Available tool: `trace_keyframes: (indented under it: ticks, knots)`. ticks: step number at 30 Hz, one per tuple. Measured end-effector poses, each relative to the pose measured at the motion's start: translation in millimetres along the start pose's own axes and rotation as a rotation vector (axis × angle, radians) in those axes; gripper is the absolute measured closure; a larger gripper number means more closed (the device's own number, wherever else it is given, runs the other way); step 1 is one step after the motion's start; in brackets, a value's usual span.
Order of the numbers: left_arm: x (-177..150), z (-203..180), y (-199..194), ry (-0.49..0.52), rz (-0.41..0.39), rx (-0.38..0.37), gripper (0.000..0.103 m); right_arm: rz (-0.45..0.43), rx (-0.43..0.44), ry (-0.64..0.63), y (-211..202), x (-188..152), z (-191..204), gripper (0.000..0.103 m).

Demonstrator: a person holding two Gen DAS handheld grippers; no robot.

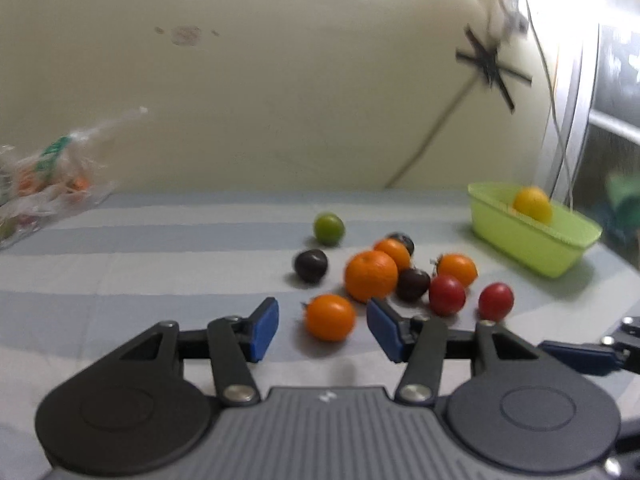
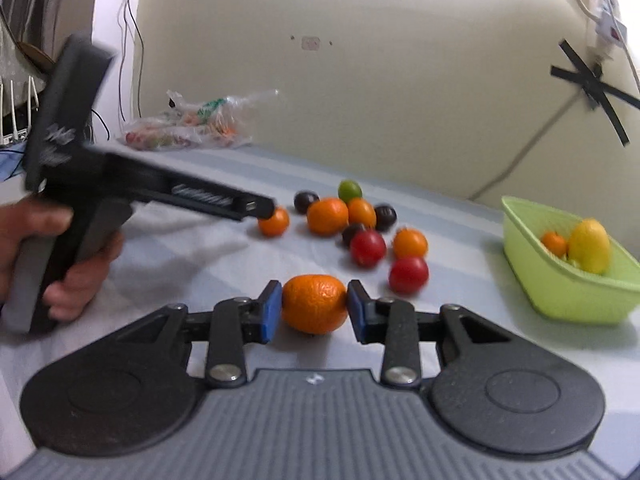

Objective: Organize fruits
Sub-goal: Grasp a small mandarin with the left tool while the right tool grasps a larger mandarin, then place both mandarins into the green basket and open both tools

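Loose fruit lies on a striped cloth: oranges, red, dark and green ones. My left gripper (image 1: 323, 330) is open around a small orange fruit (image 1: 330, 317), with gaps at both blue pads. Behind it lie a bigger orange (image 1: 370, 276) and two red fruits (image 1: 447, 295). In the right wrist view my right gripper (image 2: 313, 312) is shut on a mandarin (image 2: 315, 303) that rests on the cloth. A hand (image 2: 60, 240) holds the left gripper (image 2: 260, 205) there, its tip at the small orange fruit (image 2: 274, 221). A green basket (image 2: 560, 280) at the right holds a lemon (image 2: 590, 246) and a small orange (image 2: 554, 243).
A crumpled plastic bag (image 2: 188, 128) of produce lies at the far left by the wall. The green basket (image 1: 532, 236) stands at the cloth's right edge. A finger of the right gripper (image 1: 580, 354) shows at the left wrist view's right edge. A cable (image 2: 520, 156) runs down the wall.
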State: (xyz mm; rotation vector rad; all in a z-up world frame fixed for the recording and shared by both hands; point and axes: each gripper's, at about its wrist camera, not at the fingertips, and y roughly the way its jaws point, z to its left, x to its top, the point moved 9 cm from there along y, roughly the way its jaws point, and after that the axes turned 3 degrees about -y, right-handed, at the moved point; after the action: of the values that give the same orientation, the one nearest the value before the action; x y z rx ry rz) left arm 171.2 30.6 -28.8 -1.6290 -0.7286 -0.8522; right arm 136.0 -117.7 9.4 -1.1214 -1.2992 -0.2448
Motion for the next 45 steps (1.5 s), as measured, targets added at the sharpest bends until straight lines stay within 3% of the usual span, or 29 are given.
trace_keyframes:
  ticks: [1, 2, 3, 7, 11, 16, 20, 27, 33, 38, 41, 45]
  knots:
    - [-1.6, -2.7, 7.3, 0.008, 0.033, 0.013, 0.058, -0.006, 0.005, 0.008, 0.2, -1.2, -0.7, 0.063]
    - [-3.5, -4.2, 13.6, 0.017, 0.067, 0.019, 0.07, -0.008, 0.008, 0.014, 0.4, -1.7, -1.0, 0.063]
    - [-3.5, -5.9, 14.6, 0.036, 0.065, 0.039, 0.072, -0.008, 0.008, 0.009, 0.6, -2.0, 0.0, 0.062]
    - [-8.5, -7.6, 8.8, 0.031, 0.058, 0.023, 0.073, 0.03, -0.016, 0.005, 7.2, -7.4, -2.5, 0.058]
    - [-19.0, -14.1, -9.9, -0.024, 0.047, -0.055, 0.073, 0.066, 0.048, 0.115, 13.2, -11.3, -11.8, 0.06]
    - [-34.0, -36.8, -32.4, -0.025, 0.047, -0.138, 0.072, 0.039, 0.063, 0.173, 7.8, -11.7, -18.2, 0.061]
    - [-27.7, -61.8, -35.6, -0.024, 0.045, -0.198, 0.072, -0.009, 0.048, 0.183, -4.4, -12.3, -25.1, 0.062]
    - [26.4, -119.9, -6.2, -0.024, 0.018, -0.309, 0.072, -0.151, -0.157, 0.193, -25.0, 1.3, -91.3, 0.061]
    - [63.7, -182.4, 40.5, 0.023, 0.012, -0.359, 0.072, -0.191, -0.342, 0.253, -25.2, 3.3, -169.1, 0.061]
    - [69.9, -211.2, 74.3, 0.053, 0.051, -0.363, 0.072, -0.188, -0.397, 0.294, -14.0, -5.7, -199.3, 0.06]
    - [66.4, -219.1, 89.4, 0.067, 0.073, -0.353, 0.071, -0.2, -0.386, 0.309, -17.4, -5.2, -202.4, 0.058]
    - [62.2, -216.7, 95.0, 0.039, 0.077, -0.342, 0.071, -0.198, -0.387, 0.323, -18.9, -7.0, -206.0, 0.048]
